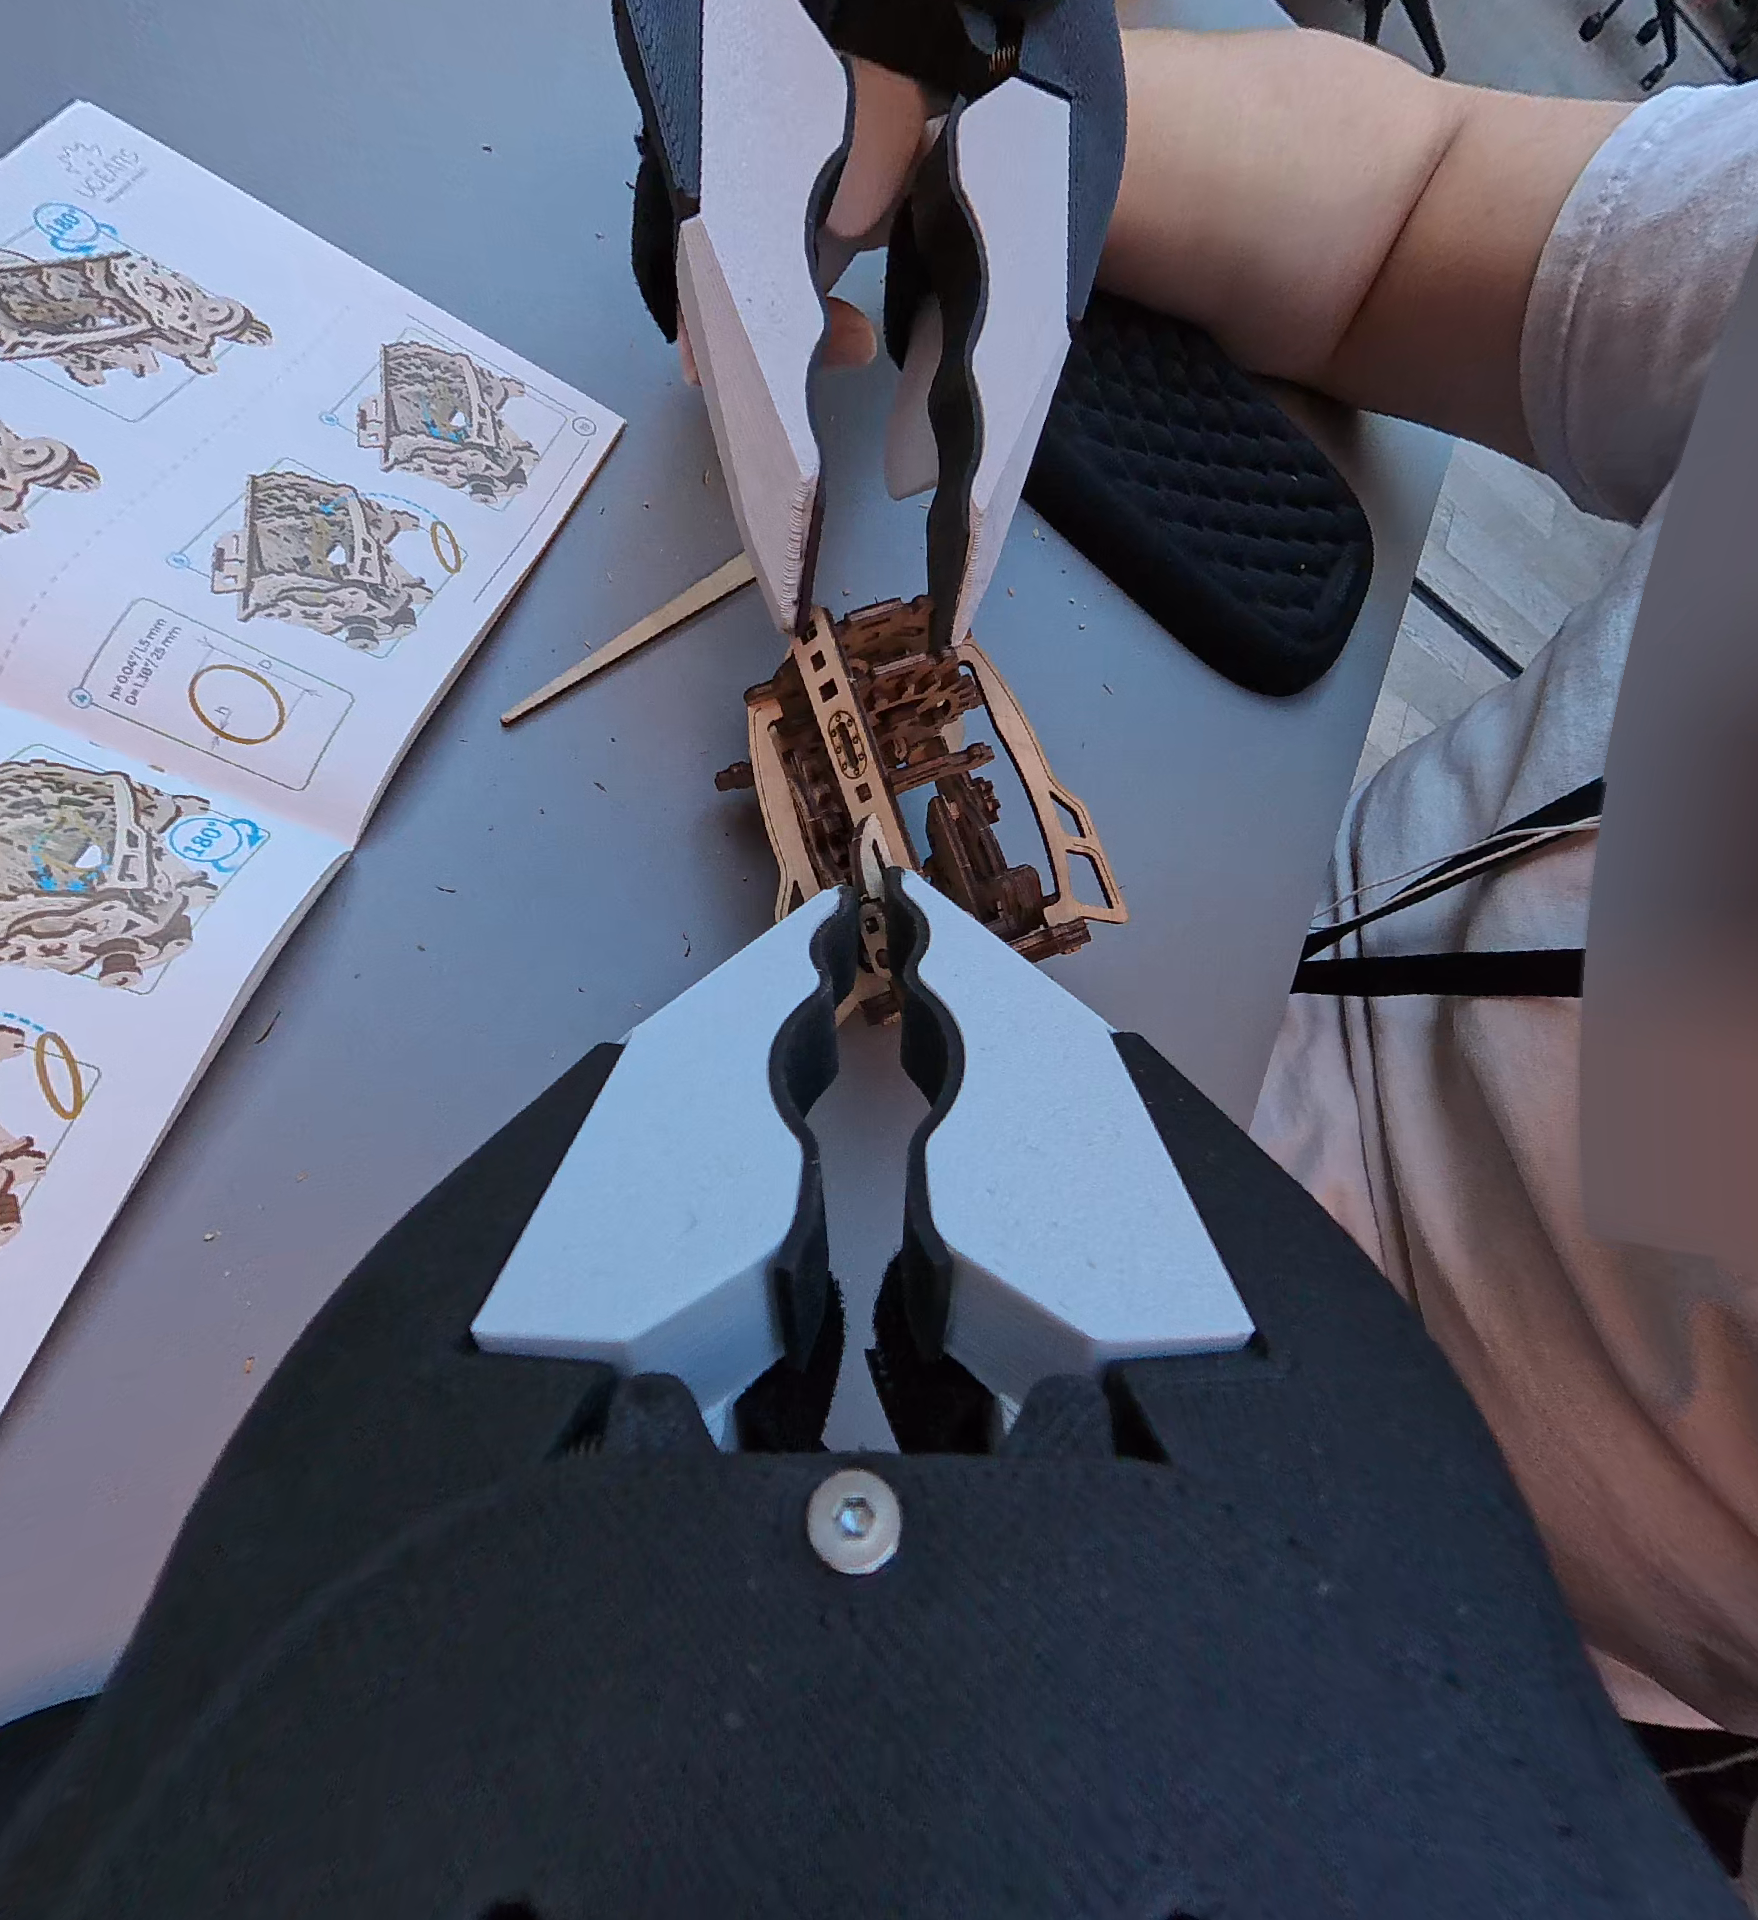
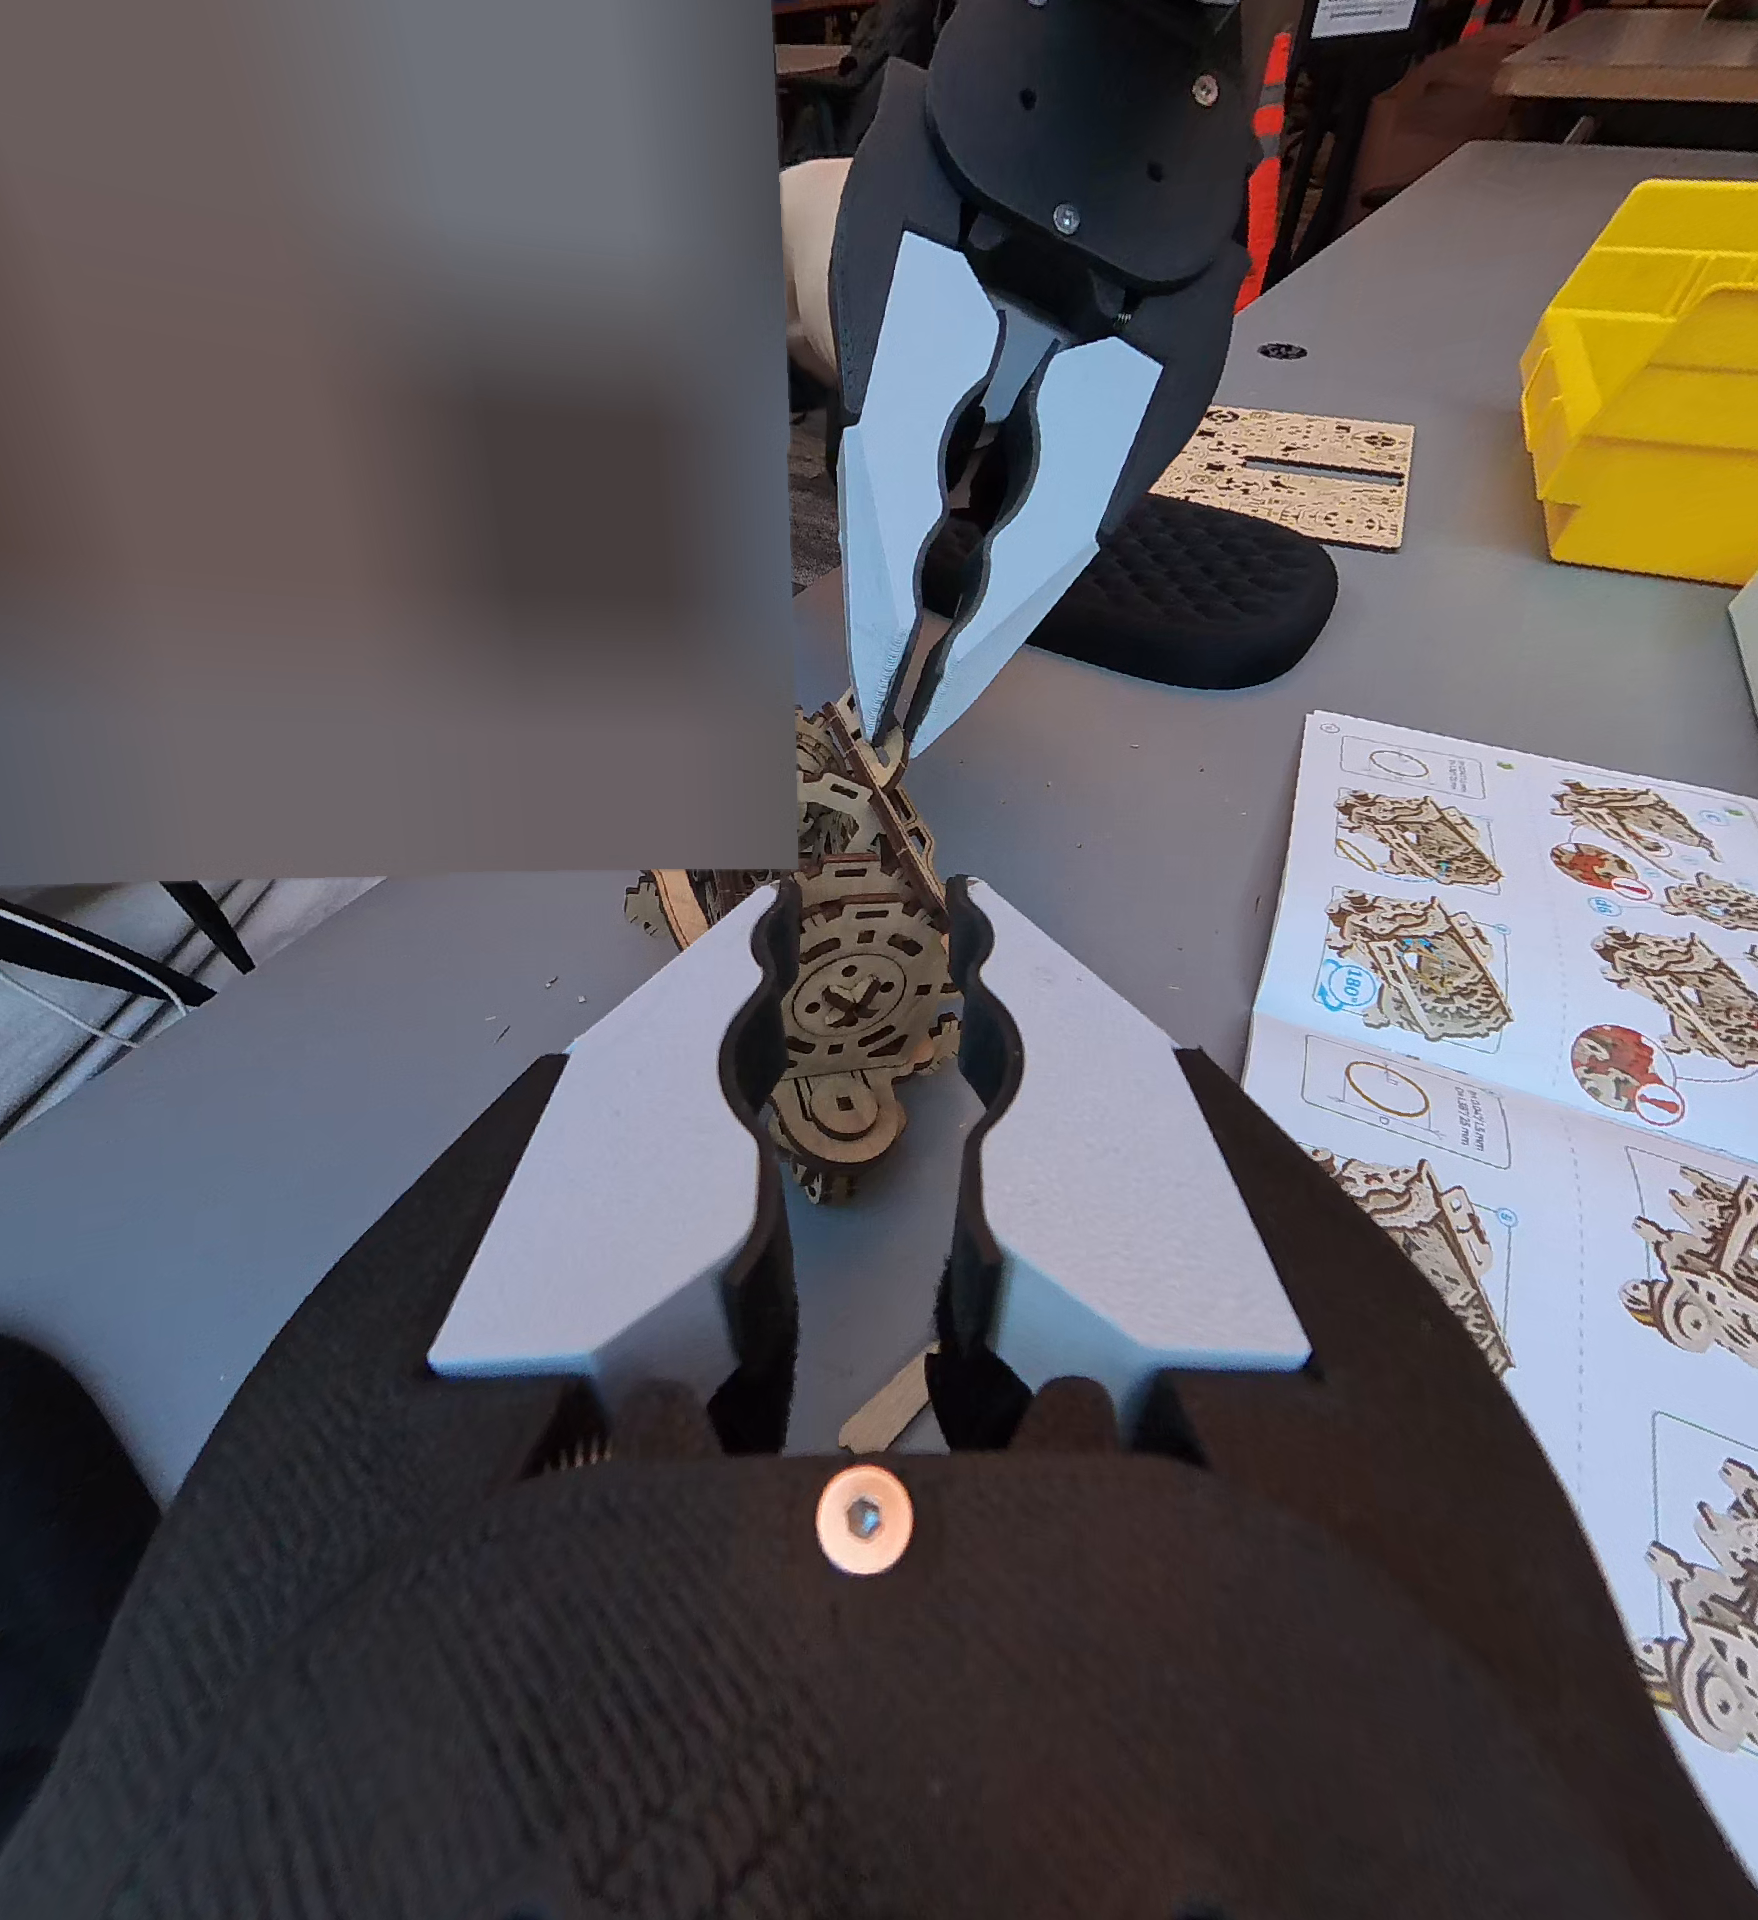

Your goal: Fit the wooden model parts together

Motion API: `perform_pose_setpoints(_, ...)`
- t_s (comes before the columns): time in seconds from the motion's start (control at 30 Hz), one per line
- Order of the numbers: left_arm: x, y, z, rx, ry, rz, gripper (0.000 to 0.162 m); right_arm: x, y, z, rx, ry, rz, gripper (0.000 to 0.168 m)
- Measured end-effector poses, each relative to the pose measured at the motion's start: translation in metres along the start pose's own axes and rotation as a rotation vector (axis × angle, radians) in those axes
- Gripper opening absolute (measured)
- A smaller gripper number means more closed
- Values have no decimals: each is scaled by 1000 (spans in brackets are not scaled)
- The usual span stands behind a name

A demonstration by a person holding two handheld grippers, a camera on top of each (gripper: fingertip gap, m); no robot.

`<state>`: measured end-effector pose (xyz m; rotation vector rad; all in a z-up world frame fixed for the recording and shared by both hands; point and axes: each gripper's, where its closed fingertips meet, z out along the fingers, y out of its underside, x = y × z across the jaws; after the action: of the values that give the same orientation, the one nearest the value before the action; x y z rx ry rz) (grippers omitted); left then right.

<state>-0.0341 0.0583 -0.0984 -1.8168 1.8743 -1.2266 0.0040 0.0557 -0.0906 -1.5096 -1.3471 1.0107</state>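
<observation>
Grey table (image 1: pixel 501 935): right gripper (image 2: pixel 870 914) clamps wooden model (image 1: pixel 916 790) to steady it, left gripper (image 1: pixel 867 904) pinched on its small edge tab for fitting.

Two grippers hold one wooden model on a grey table

The right gripper (image 2: pixel 870 914) is near, its two white fingers apart with the wooden model (image 2: pixel 859 997) squeezed between the black pads (image 2: pixel 755 1029); the left gripper (image 2: pixel 901 727) comes down from the far side and pinches a thin wooden piece at the top of the model; the model's bottom sits on the grey table (image 2: pixel 1114 831); a picture booklet (image 2: pixel 1540 1039) lies open on the right; a black bumpy pad (image 2: pixel 1197 603) lies far behind the left gripper; a flat wooden sheet (image 2: pixel 1301 473) lies just past the pad; yellow bins (image 2: pixel 1685 395) stand stacked at the far right; a small flat wooden stick (image 2: pixel 885 1408) lies near, between the right gripper's fingers.
</observation>
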Motion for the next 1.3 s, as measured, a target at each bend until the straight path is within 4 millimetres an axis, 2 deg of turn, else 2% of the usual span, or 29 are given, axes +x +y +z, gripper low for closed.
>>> perform_pose_setpoints(0.2, -1, 0, 0, 8, -5, 10, 3, 0, -1, 0, -18, 33, -65, 25)
perform_pose_setpoints(0.9, 2, 1, 0, 27, -7, 28, 2, -3, -1, 1, -38, 22, -36, 25)
perform_pose_setpoints(1.3, 1, 1, 0, 46, -16, 34, 2, -3, -1, 1, -36, 44, -109, 24)
